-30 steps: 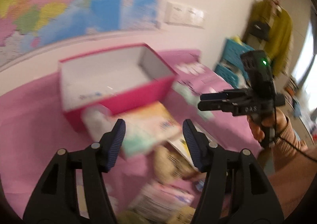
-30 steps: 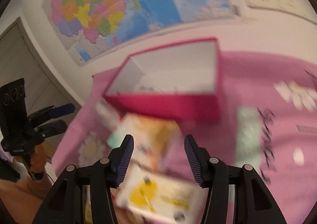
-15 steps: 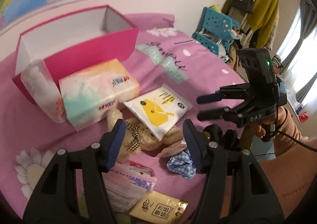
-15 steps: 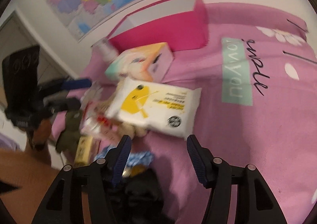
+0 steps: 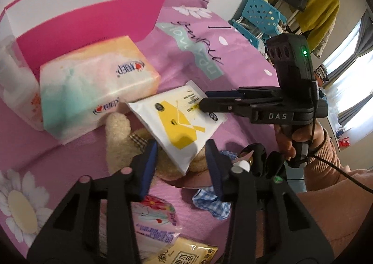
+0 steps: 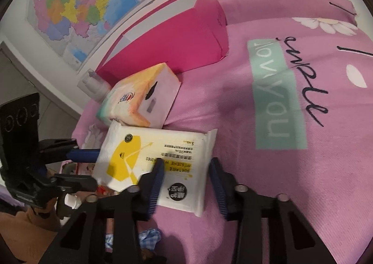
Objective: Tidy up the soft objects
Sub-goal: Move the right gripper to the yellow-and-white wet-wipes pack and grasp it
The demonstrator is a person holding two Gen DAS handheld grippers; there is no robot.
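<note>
We had both tools at the white-and-yellow wipes pack (image 6: 160,159), one at each end of it. The pack lay tilted on top of a plush toy (image 5: 119,140) on the pink-covered surface (image 6: 291,170), just in front of the tissue pack (image 5: 93,86), with the open pink box (image 5: 88,21) behind that.

Its long axis ran across our right tool's view, from the left tool (image 6: 84,166) over to the flat seam at the far end. Our right tool (image 6: 186,180) straddled one long edge near that end, its jaws closing, the pack between them. Whether the pads were pressing yet we could not tell.

From the left wrist view, our left tool (image 5: 179,166) had the pack's near corner between its jaws, which were also closing, with a gap visible on either side.

We judged the next move to be a shared lift along that axis, then a carry over the tissue pack to the box, both hands about equally near.
</note>
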